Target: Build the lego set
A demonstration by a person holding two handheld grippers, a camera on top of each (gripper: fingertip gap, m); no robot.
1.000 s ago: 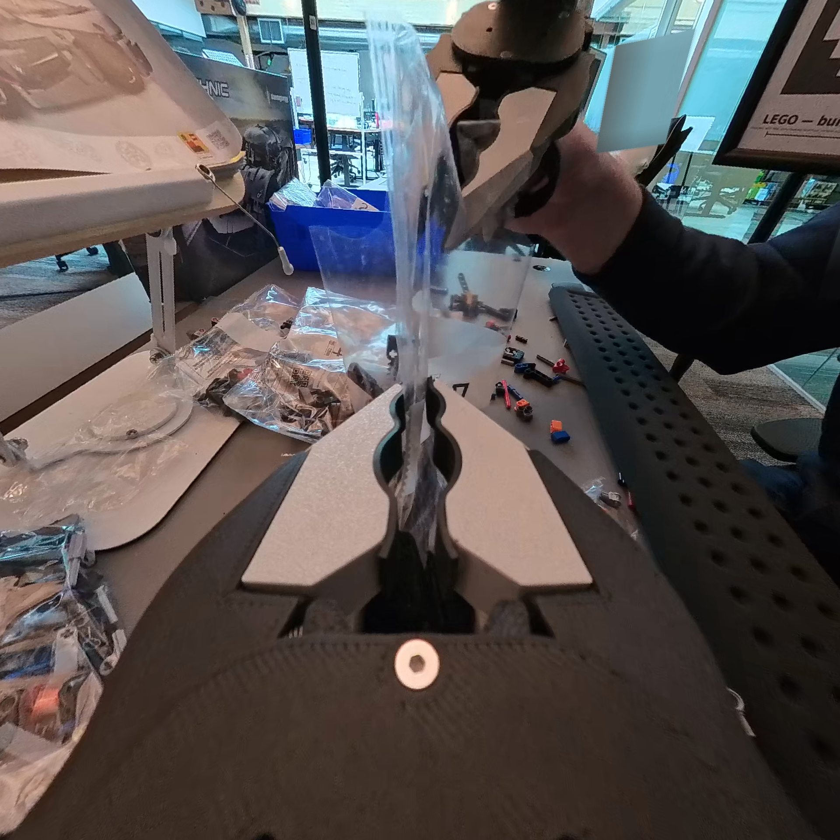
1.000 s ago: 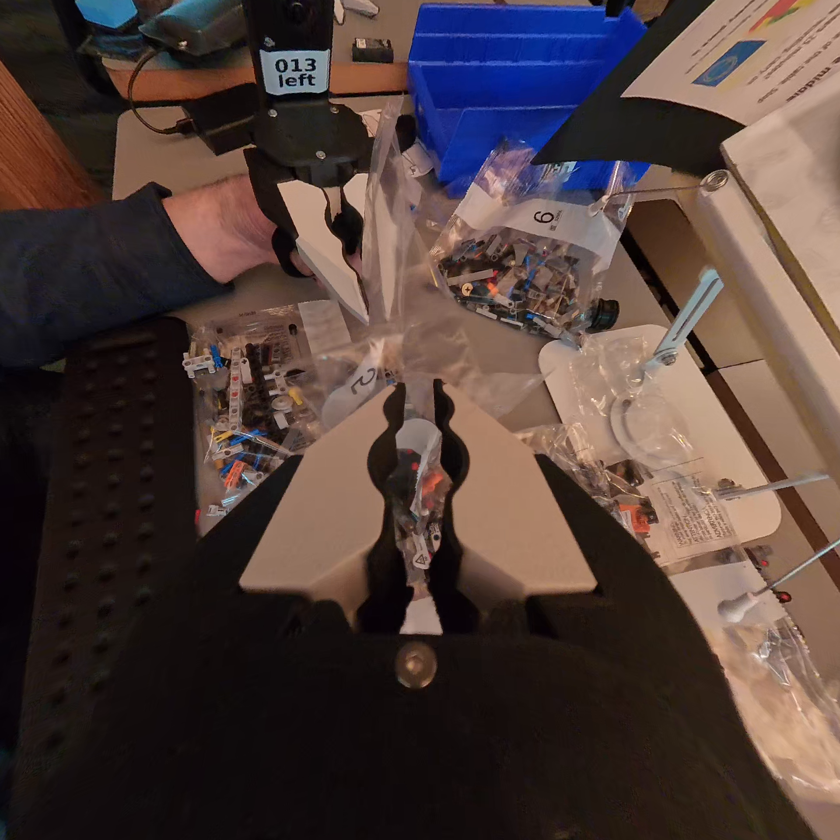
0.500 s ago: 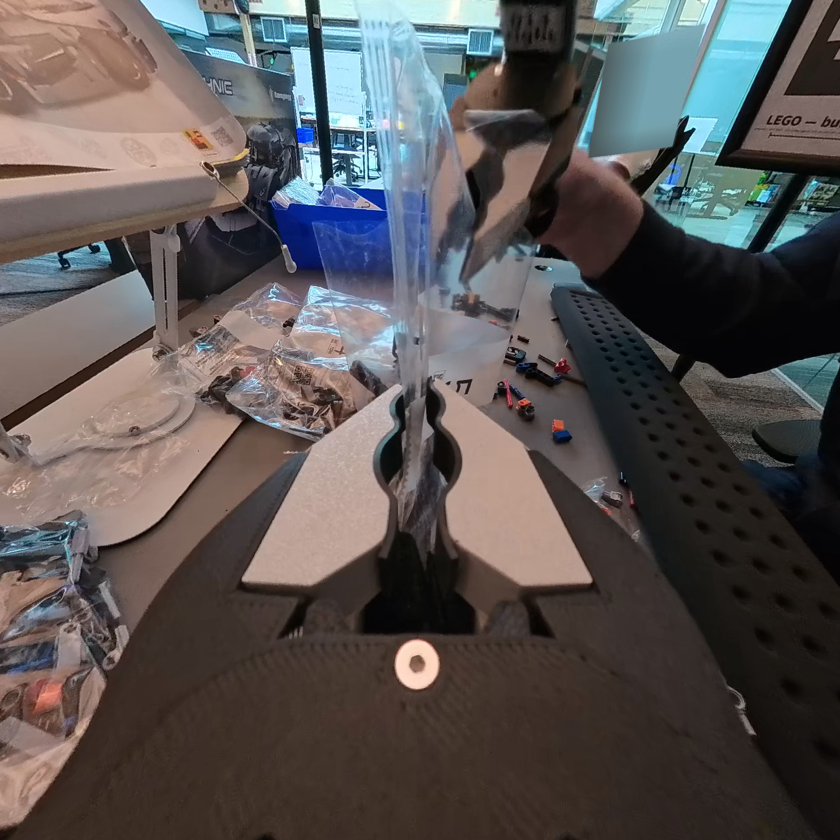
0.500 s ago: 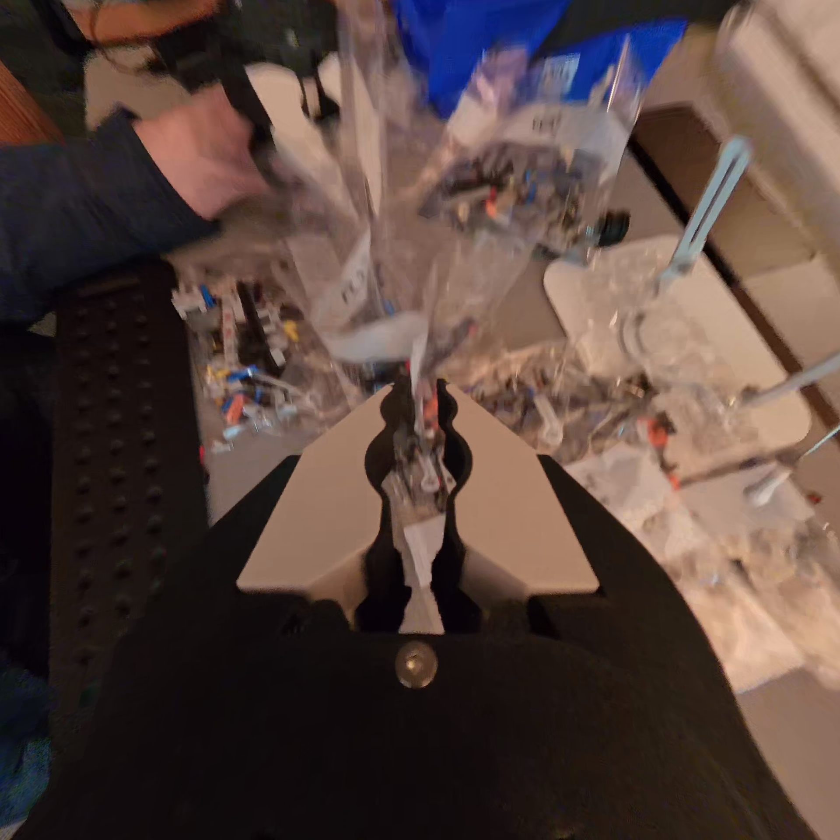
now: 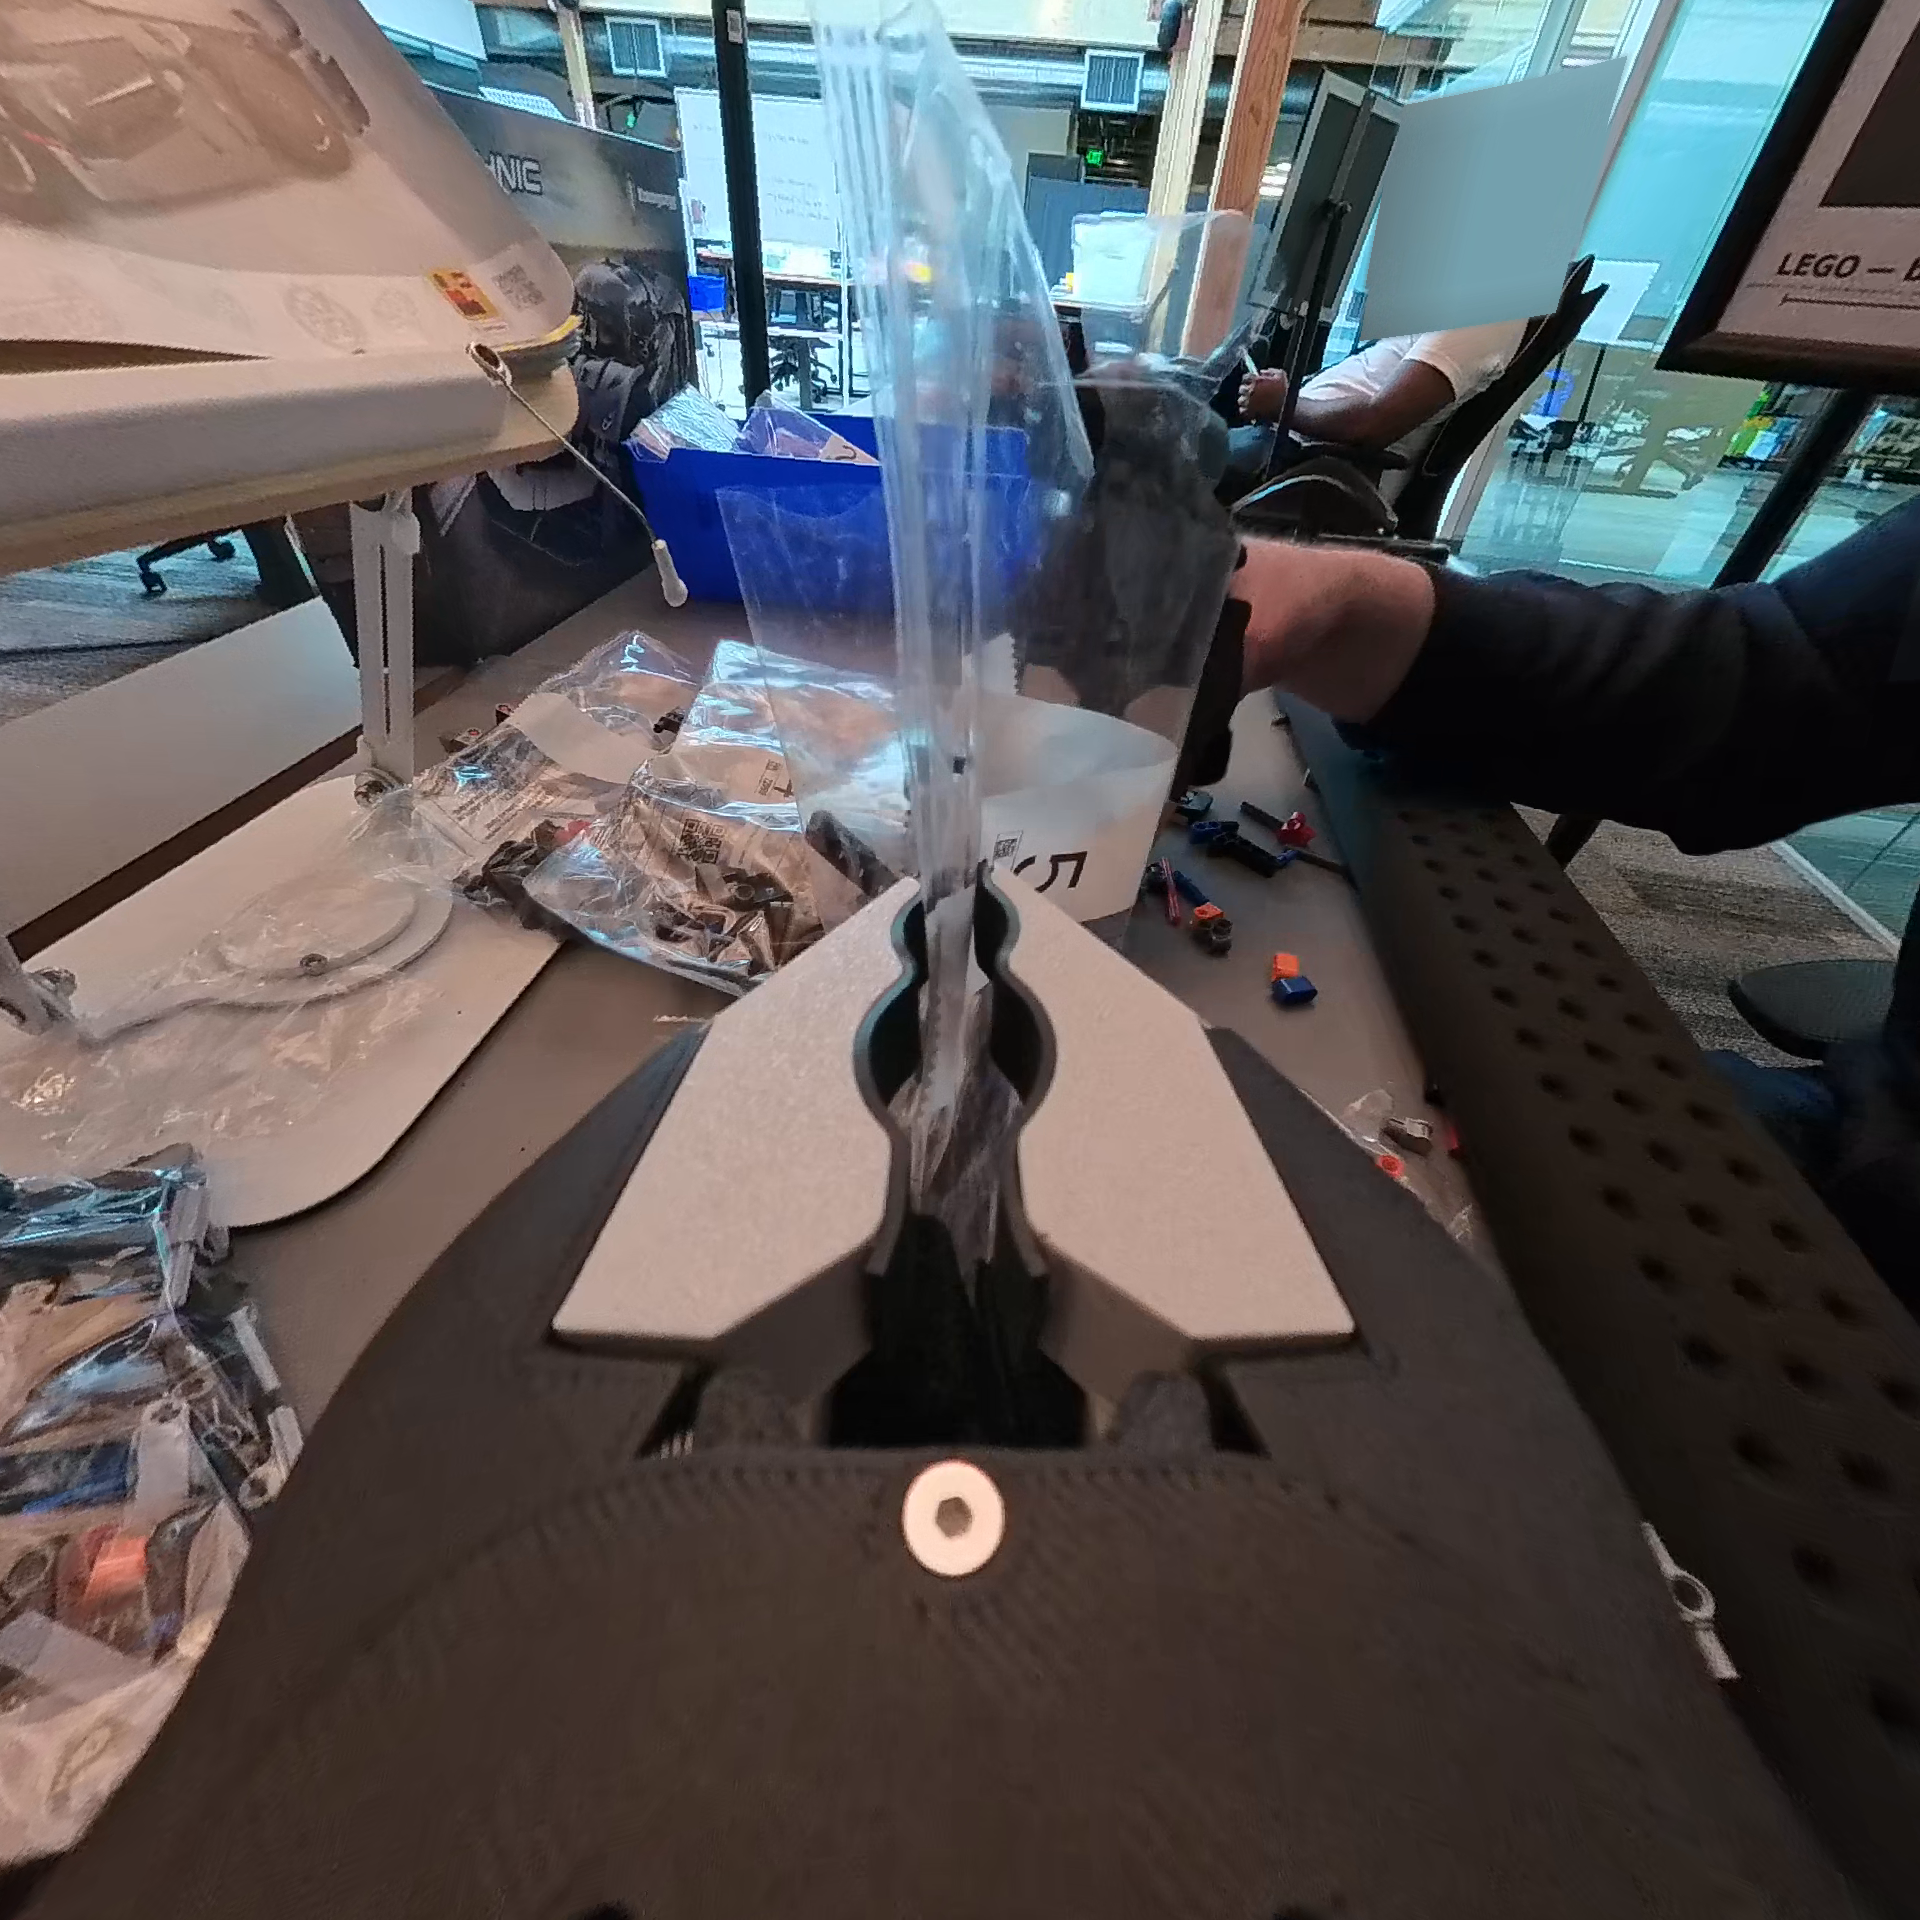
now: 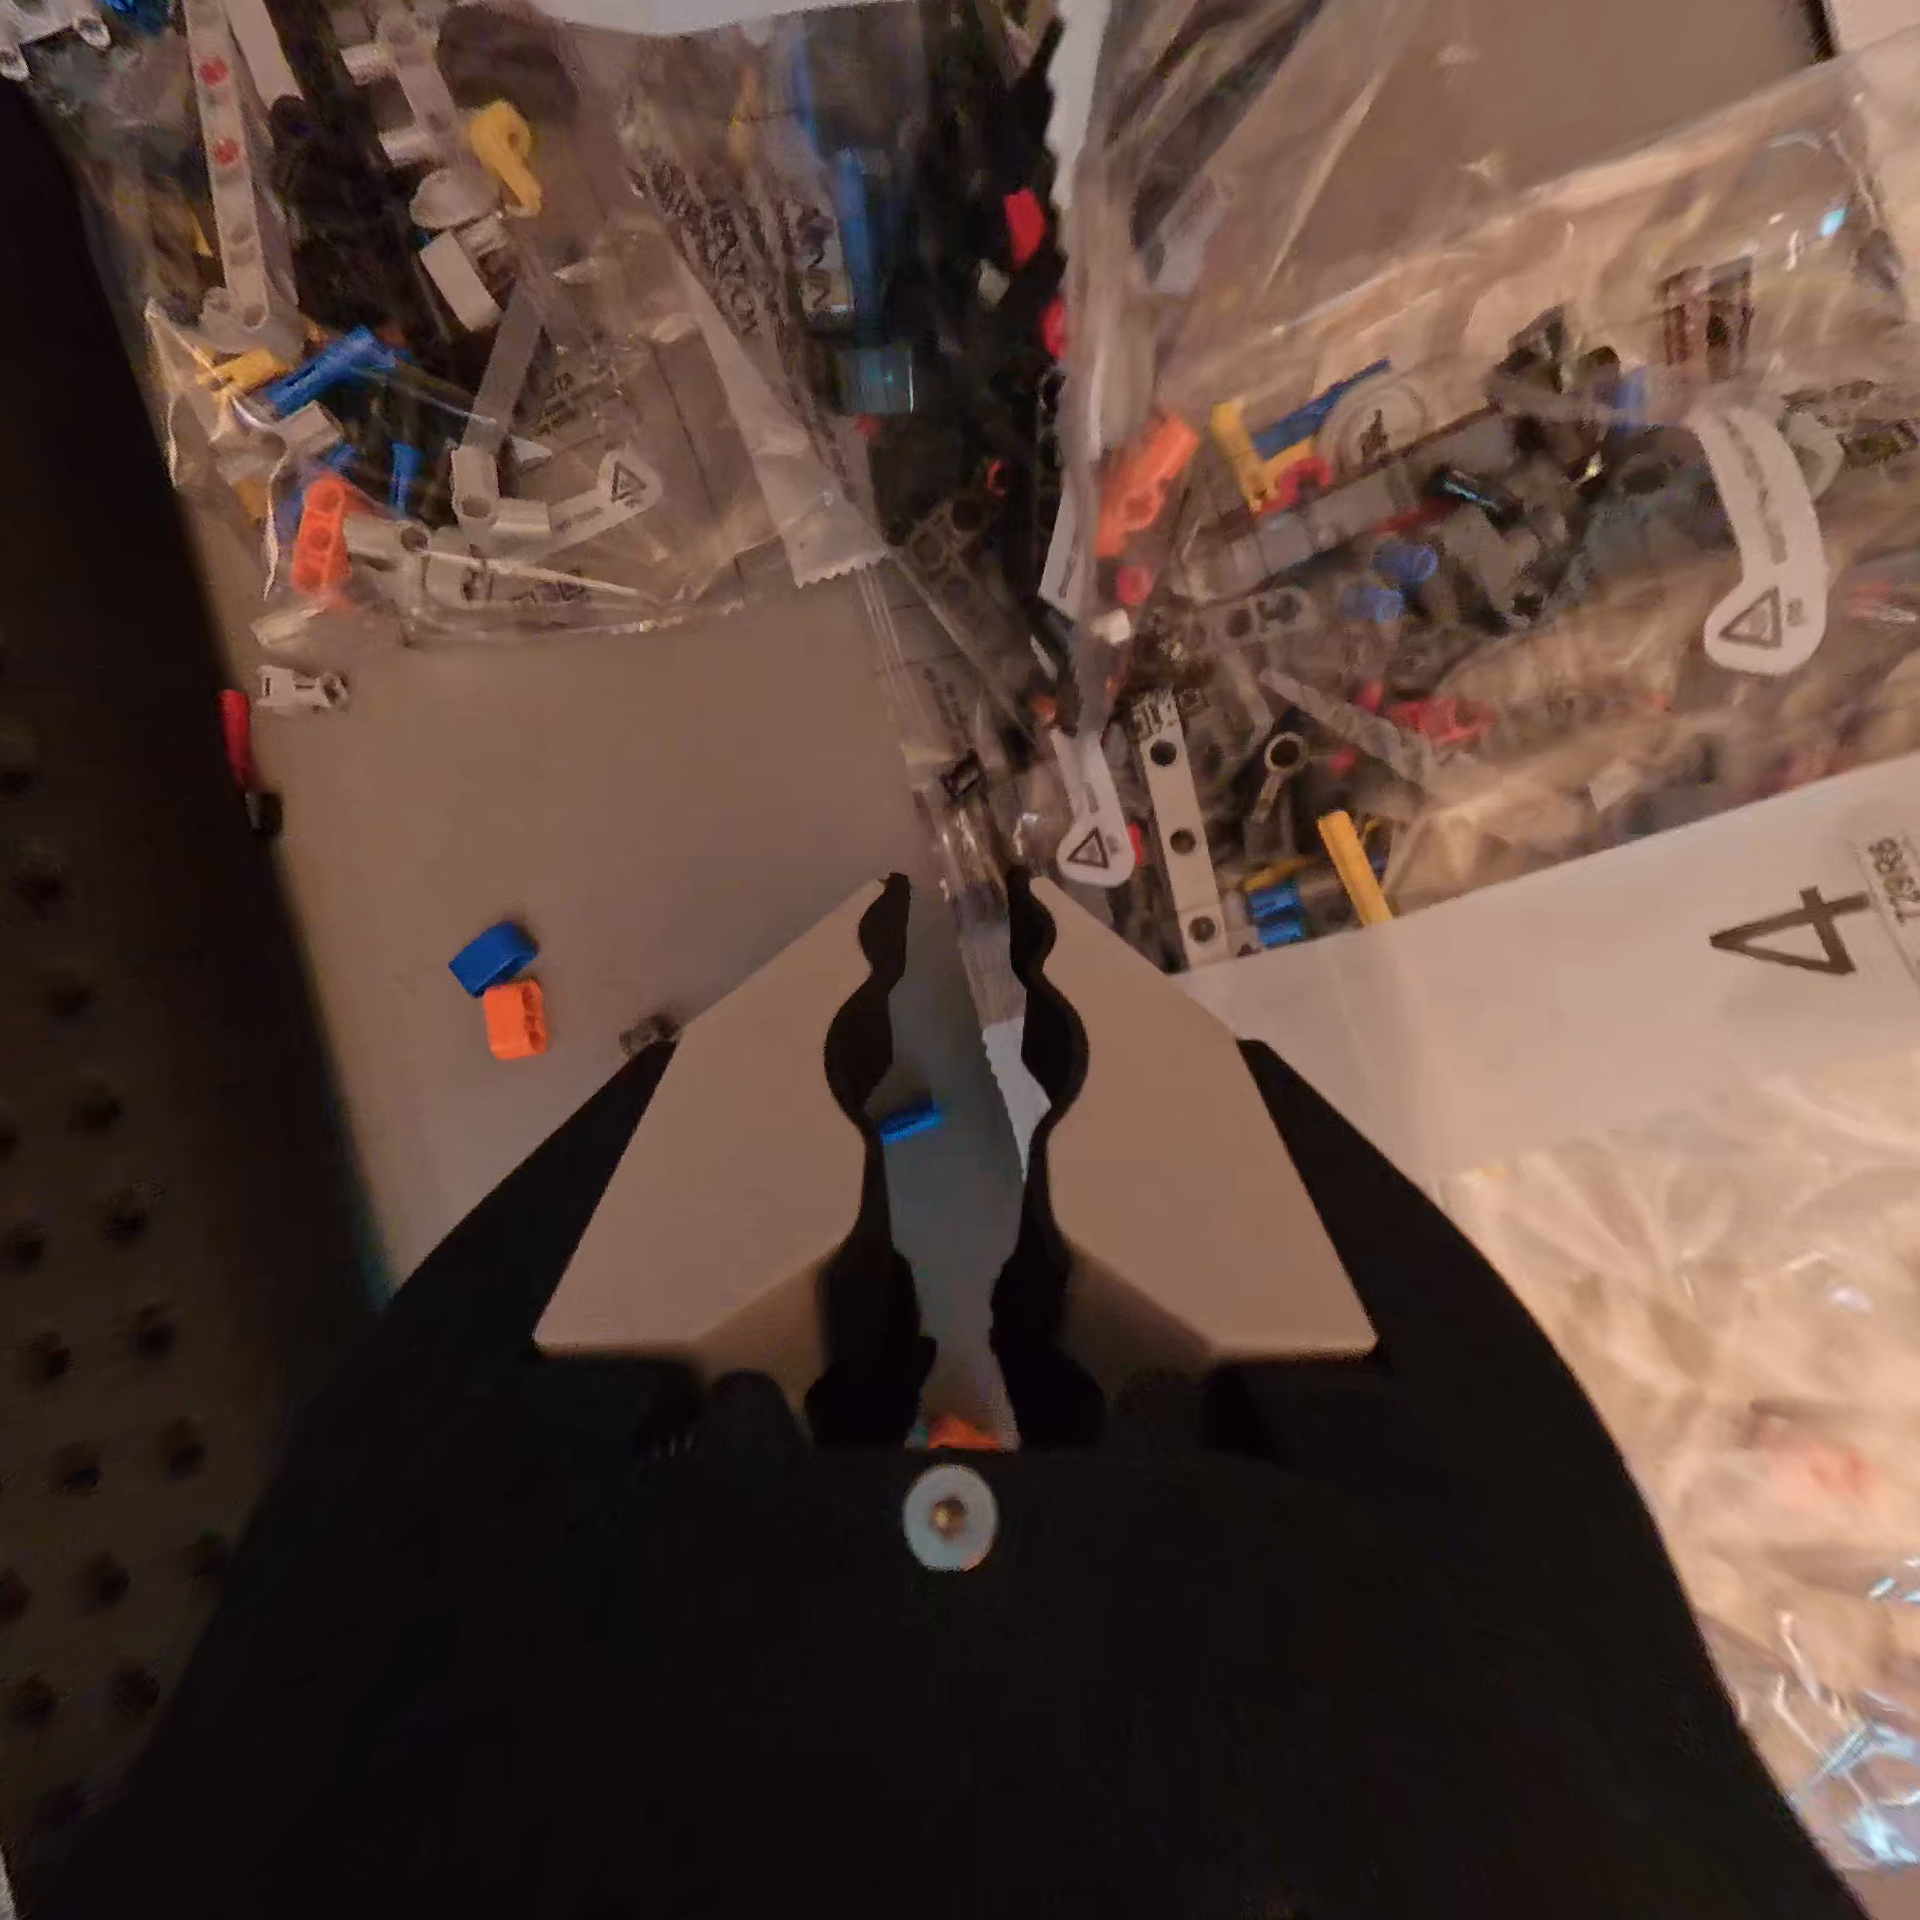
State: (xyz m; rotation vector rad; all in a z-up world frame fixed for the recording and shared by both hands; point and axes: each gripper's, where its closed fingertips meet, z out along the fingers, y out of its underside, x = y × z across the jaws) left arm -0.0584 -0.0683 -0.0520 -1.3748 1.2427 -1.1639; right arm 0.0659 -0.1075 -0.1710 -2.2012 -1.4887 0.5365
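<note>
My left gripper (image 5: 951, 914) was clenched on the lower edge of the clear plastic bag (image 5: 956, 436), which stood upright above the grey table (image 5: 582, 997); its top was cut off by the frame. Behind the bag, the right gripper (image 5: 1132, 582) was blurred. In its own view, my right gripper (image 6: 956, 894) stood slightly parted over the table; a strip of plastic (image 6: 982, 914) perhaps lay between the jaws, so I cannot tell its grasp. Sealed bags of lego pieces (image 6: 1455, 499) lay just beyond it.
</note>
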